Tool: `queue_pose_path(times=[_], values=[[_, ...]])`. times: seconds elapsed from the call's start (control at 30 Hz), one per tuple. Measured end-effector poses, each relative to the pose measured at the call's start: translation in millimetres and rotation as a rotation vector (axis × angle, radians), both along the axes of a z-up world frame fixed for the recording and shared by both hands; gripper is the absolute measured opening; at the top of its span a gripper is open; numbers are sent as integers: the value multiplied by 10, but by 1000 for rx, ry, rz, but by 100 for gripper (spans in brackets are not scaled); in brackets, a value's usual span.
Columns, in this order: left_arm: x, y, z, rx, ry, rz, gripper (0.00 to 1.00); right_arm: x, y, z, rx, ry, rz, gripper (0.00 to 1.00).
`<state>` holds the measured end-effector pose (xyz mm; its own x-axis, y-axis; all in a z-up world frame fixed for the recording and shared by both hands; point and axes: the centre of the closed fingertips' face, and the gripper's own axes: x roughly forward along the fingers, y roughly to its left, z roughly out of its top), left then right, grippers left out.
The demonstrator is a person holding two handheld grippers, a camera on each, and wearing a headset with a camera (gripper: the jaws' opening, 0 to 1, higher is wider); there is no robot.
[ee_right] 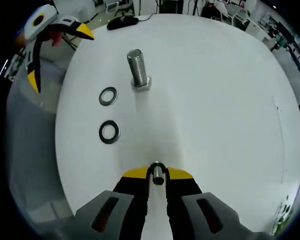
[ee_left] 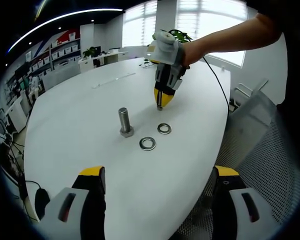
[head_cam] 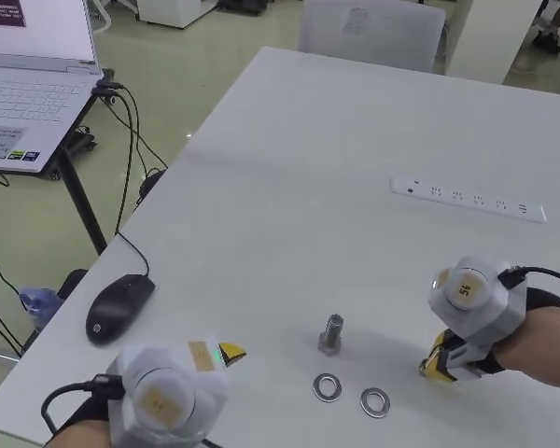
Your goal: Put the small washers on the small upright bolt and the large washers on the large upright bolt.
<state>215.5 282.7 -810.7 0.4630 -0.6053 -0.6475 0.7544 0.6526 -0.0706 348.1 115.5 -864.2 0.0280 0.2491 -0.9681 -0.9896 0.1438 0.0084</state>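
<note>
Washers (head_cam: 327,386) two, upright bolt (head_cam: 331,333) one, right claw (ee_right: 158,173) clamping small bolt (ee_left: 160,103)

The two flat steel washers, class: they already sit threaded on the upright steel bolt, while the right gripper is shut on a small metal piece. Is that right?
No. The flat steel washers lie on the white table beside the upright steel bolt, not on it, as the right gripper view shows. The right gripper is indeed shut on a small metal piece.

the bench (head_cam: 355,168) is smooth, matt white; the large bolt (head_cam: 331,333), the small bolt (ee_right: 158,176) and both washers (head_cam: 317,386) are grey metal, slightly shiny.
</note>
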Motion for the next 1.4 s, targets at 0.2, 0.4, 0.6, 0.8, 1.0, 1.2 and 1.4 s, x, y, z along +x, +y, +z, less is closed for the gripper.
queue_pose_path(times=[0.2, 0.4, 0.6, 0.8, 1.0, 1.2, 1.4], values=[[-10, -12, 3, 4, 2, -6, 86, 1, 0, -4, -1, -1, 3, 13], [-13, -15, 7, 4, 3, -5, 86, 14, 6, -8, 2, -5, 9, 13], [-22, -21, 12, 3, 4, -4, 86, 16, 11, -8, 7, -13, 16, 17], [-22, -19, 14, 5, 3, -5, 86, 10, 12, 14, 16, -13, 22, 21], [-17, -13, 51, 4, -3, -7, 86, 27, 27, 92, 21, -29, 28, 23], [8, -14, 141, -3, -28, -19, 86, 50, 55, 207, 50, -45, 0, 24], [1, 46, 137, 9, -19, -30, 87, 6, 44, 337, 67, -69, -28, 26]])
